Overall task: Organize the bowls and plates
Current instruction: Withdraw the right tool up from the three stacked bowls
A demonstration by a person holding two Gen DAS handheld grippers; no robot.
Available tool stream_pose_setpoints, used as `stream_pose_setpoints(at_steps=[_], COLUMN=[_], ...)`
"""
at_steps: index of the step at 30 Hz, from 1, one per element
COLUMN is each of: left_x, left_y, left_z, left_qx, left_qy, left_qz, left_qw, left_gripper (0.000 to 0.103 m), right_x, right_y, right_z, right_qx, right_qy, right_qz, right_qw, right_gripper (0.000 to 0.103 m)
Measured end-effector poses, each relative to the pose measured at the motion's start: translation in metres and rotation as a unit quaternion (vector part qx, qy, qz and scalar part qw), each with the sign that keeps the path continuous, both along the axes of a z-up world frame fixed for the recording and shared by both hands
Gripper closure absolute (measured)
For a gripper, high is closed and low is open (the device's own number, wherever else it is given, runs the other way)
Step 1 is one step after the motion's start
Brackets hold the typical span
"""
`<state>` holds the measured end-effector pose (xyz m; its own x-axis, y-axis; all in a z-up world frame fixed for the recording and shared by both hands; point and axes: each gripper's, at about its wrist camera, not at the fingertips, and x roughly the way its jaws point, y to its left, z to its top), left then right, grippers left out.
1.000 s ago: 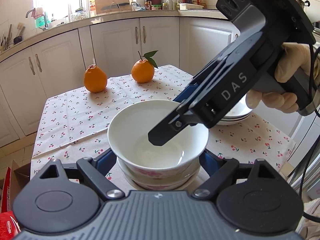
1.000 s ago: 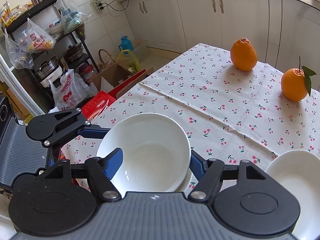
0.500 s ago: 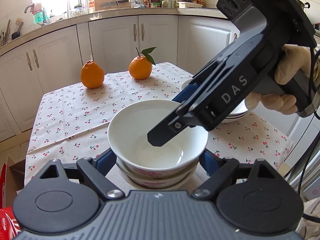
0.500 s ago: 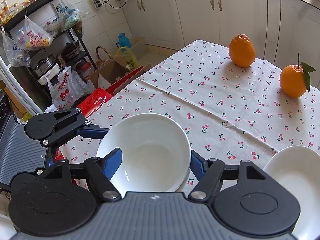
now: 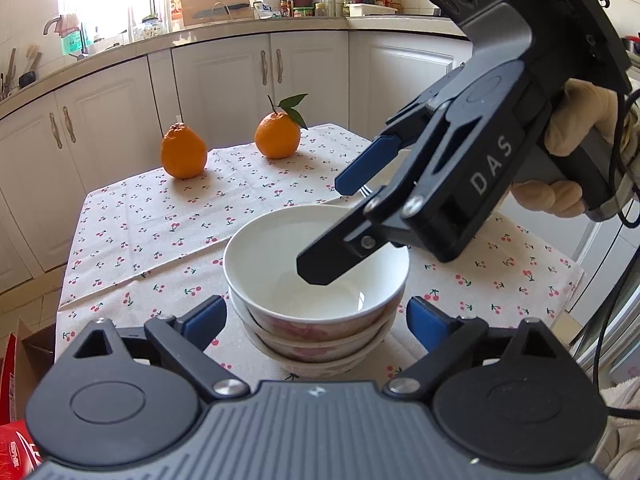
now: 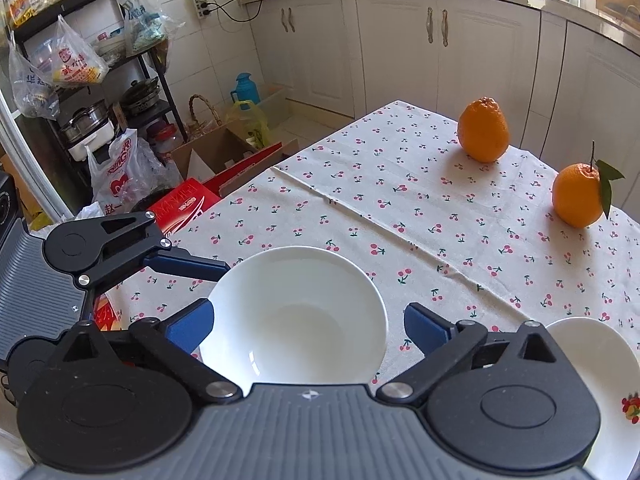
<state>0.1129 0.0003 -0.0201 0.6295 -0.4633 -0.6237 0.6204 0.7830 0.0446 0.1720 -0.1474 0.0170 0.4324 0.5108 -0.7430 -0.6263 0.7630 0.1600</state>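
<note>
Bowls (image 5: 316, 280) stacked at near edge of table (image 6: 400, 208), top one white inside, pink flowers on outer walls of those under it. Plates (image 6: 600, 368) just right of stack in right-wrist view, mostly hidden behind right gripper in left-wrist view.

Left gripper (image 5: 316, 316) low beside stack, fingers spread & opening, blue pads (image 5: 204, 316) either side of stack, both clear of it, nothing pinched.

Right gripper (image 6: 304, 324) over top bowl, fingers spread wide & opening. Per left-wrist view: one finger tip down inside bowl, above its floor; other blue pad outside & above far rim. Rim between fingers, no pad pressing on it. Gloved hand (image 5: 568, 168) on its handle.

Oranges: plain one (image 5: 183, 152) & leafed one (image 5: 278, 134) at far end of table, apart from each other, well apart from bowls. Cherry-print cloth (image 5: 160, 232) over whole table. Cabinets (image 5: 224, 80) behind. Boxes & bags (image 6: 120, 184) on floor by rack (image 6: 80, 60).
</note>
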Motion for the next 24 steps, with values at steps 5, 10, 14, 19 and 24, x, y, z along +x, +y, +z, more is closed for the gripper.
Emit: stream_pose_setpoints(at_steps=[5, 10, 14, 19, 24], left_x=[-0.006, -0.009, -0.011, -0.015, -0.016], left_y=[0.008, 0.019, 0.025, 0.029, 0.034], left_z=[-0.001, -0.002, -0.005, -0.011, -0.016], left_qx=[-0.002, 0.001, 0.011, 0.031, 0.044], left_qy=[0.000, -0.004, -0.008, -0.020, -0.042], left_qz=[-0.003, -0.002, -0.001, -0.004, -0.007], left_qw=[1.0000, 1.0000, 0.9999, 0.9993, 0.9981], left_gripper=[0.007, 0.007, 0.006, 0.006, 0.006], right_x=[-0.010, -0.021, -0.031, -0.050, -0.072], right_y=[0.008, 0.010, 0.009, 0.006, 0.002], right_z=[-0.002, -0.001, -0.001, -0.001, -0.005], right_qx=[-0.020, -0.023, -0.029, -0.037, -0.053], right_qy=[-0.026, -0.042, -0.050, -0.065, -0.083], right_qz=[0.003, 0.002, -0.004, -0.007, -0.008], right_qw=[0.999, 0.999, 0.998, 0.997, 0.995], right_gripper=[0.000, 0.000, 0.000, 0.000, 0.000])
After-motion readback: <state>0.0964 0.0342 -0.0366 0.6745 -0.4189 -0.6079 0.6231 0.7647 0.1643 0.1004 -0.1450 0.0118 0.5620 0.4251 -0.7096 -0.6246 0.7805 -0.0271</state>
